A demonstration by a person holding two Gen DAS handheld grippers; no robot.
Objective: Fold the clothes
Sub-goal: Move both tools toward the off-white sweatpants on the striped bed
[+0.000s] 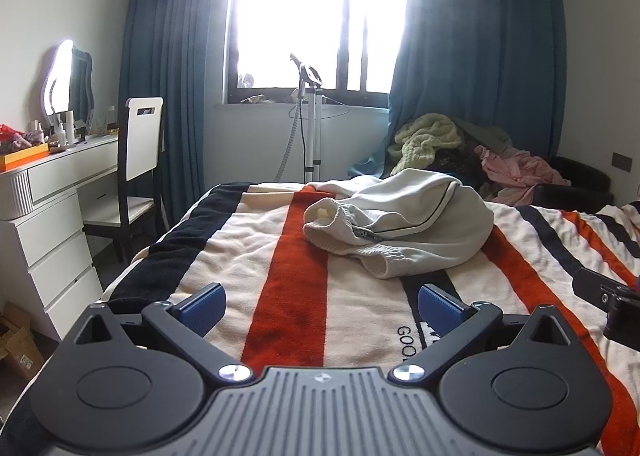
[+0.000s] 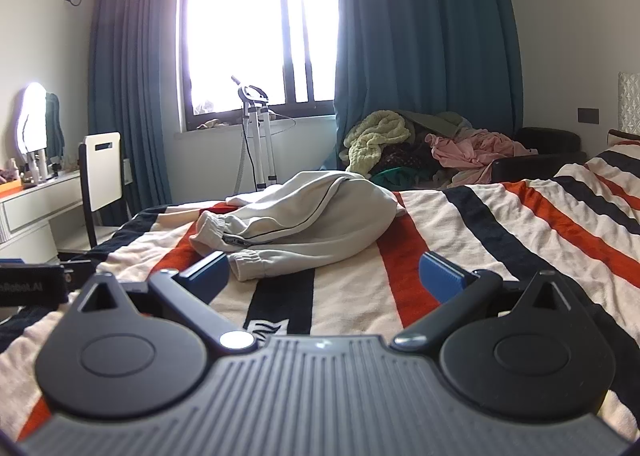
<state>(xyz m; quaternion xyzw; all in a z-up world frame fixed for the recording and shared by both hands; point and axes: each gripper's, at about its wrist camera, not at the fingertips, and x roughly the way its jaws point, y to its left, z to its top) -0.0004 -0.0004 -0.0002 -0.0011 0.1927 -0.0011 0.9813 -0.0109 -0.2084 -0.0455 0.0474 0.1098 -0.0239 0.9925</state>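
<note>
Both sets of tongs are spread wide with nothing between them; left gripper (image 1: 322, 306) and right gripper (image 2: 324, 276) hover low over the striped blanket (image 1: 280, 256). The cream sweatpants (image 2: 296, 220) sit rumpled straight ahead, bunched rather than flat; long axis looks like it runs from the near cuffs off toward the window, though the far end is hard to make out. Right gripper seems nearer; the closest cuff (image 2: 250, 266) is just beyond its left finger (image 2: 208, 268).

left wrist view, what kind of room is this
Most likely a home bedroom: a bed under a cream, orange and navy striped blanket, a white dressing table with a lit mirror, and blue curtains at the window.
</note>
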